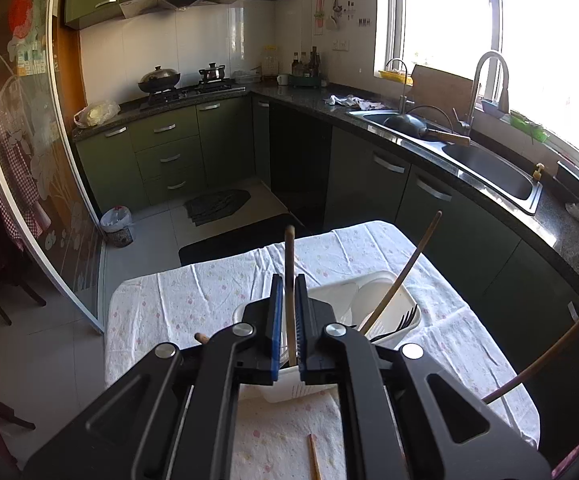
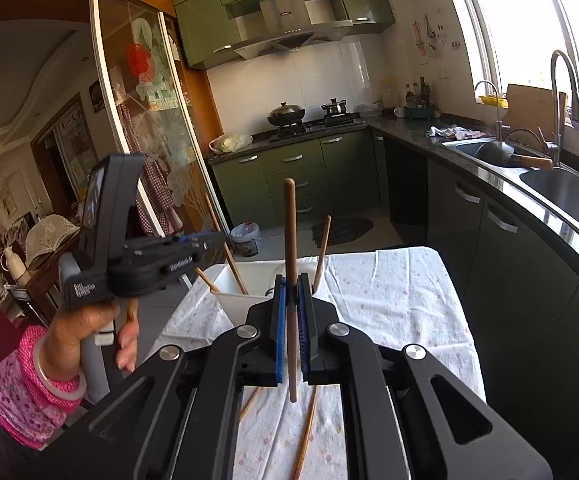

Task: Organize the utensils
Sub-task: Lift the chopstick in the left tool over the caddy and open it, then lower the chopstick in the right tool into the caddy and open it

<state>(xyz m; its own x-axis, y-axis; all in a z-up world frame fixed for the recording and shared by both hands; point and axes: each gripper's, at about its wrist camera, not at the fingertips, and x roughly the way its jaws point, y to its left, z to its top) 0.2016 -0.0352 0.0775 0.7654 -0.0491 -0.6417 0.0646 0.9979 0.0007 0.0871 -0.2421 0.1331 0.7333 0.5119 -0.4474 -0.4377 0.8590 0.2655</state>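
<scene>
Green kitchen cabinets [image 1: 193, 148] and a steel sink [image 1: 493, 168] are seen behind a table covered with a floral cloth [image 1: 193, 292]. A white utensil basket [image 1: 405, 308] is set on the cloth; a fork [image 1: 403, 320] and an angled chopstick [image 1: 405, 272] are held in it. The left gripper [image 1: 288, 320] is closed on an upright wooden chopstick [image 1: 289, 264] above the basket. The right gripper [image 2: 290, 320] is likewise clamped on a vertical chopstick [image 2: 289, 232]. Loose chopsticks [image 2: 307, 432] are observed lying flat on the cloth just beneath the right gripper.
</scene>
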